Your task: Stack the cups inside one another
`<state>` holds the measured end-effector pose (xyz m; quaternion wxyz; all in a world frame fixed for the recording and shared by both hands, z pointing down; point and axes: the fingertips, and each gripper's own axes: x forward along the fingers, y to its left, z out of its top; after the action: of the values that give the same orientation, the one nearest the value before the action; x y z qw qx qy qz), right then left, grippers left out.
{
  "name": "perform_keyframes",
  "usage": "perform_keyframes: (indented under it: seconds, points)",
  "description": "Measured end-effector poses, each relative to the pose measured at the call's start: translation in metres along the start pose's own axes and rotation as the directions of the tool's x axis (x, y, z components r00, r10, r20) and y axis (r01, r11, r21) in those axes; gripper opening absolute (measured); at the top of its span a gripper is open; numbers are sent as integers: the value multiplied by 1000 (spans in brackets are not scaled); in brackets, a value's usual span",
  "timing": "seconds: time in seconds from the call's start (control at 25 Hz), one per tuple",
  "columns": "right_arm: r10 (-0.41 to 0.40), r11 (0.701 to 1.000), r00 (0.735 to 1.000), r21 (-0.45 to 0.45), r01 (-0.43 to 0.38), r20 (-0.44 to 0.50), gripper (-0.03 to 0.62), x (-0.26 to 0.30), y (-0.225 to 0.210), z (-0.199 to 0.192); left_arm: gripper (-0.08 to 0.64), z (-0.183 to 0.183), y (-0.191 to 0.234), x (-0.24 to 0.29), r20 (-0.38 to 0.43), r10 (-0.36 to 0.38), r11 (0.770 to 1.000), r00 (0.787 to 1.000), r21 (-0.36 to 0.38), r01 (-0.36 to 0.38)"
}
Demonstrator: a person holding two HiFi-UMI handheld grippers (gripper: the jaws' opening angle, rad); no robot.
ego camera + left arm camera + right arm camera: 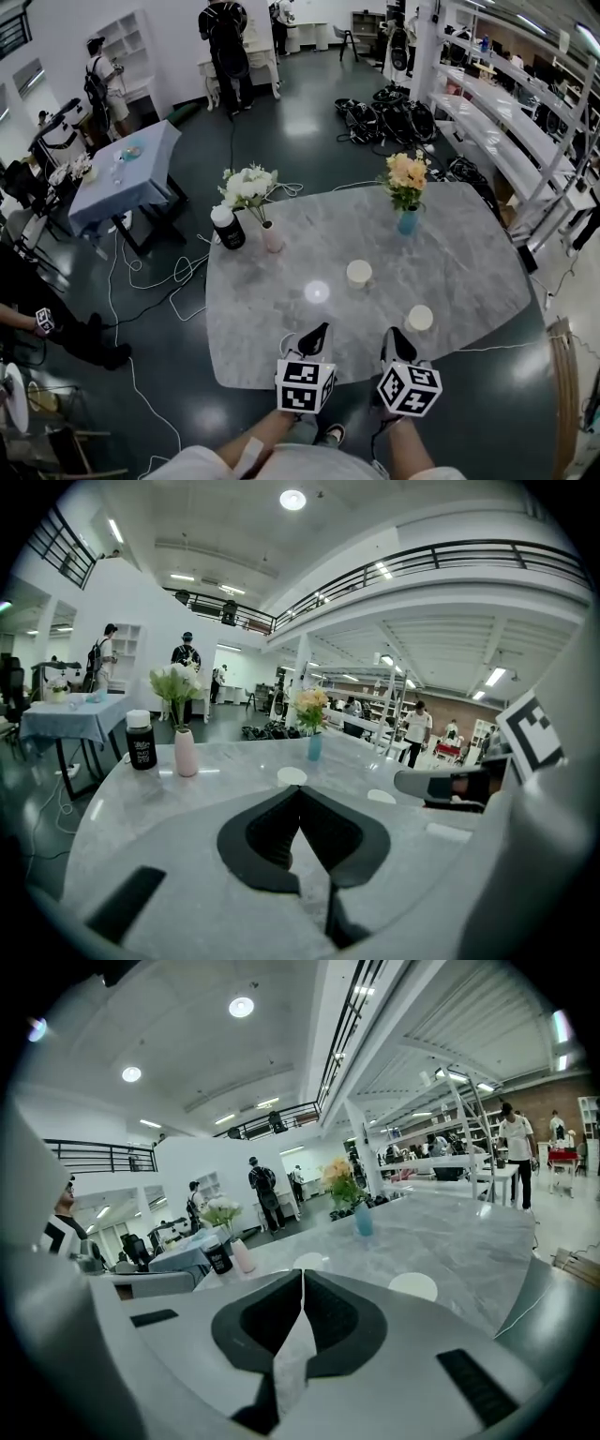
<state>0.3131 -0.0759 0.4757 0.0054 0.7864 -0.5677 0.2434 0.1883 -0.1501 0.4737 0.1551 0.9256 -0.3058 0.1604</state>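
Cups are being shown unstacked on the grey marble table (469, 262). The far cup (359, 273) is standing upright near the table's middle. The near cup (420, 318) is standing upright to its right, closer to the near edge. The two cups are being seen well apart, neither inside the other.

The right gripper (394, 334) is being held over the near edge of the table, near the near cup and on its left. Its jaws are being held together at the tips, with nothing between them. The left gripper (317, 330) is being held beside it, further left and nearer than the far cup. Its jaws are likewise being pressed together, and nothing is being gripped. Both grippers are being pointed toward the far side of the table.

At the far left of the table, a black bottle (228, 228) with a white cap is standing just beside a pink vase (272, 237) of white flowers. A blue vase (407, 221) of orange flowers is standing at the far edge, right of centre. Beyond, at the far left, a small cloth-covered table (131, 173) is being shown on the dark floor.
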Motion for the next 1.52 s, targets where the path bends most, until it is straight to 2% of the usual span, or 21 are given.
perform_keyframes:
  seconds: [0.56,0.88,1.52]
  points:
    - [26,1000,998,-12,-27,-59,18,75,8,-2,-5,17,68,16,-11,100,995,995,-30,-100]
    - [26,999,994,-19,-28,-108,78,117,2,-11,-5,24,103,26,-17,152,987,988,-46,-153]
    - [-6,998,985,-65,-6,-173,196,188,0,-32,-5,11,163,33,-66,241,966,968,-76,-246]
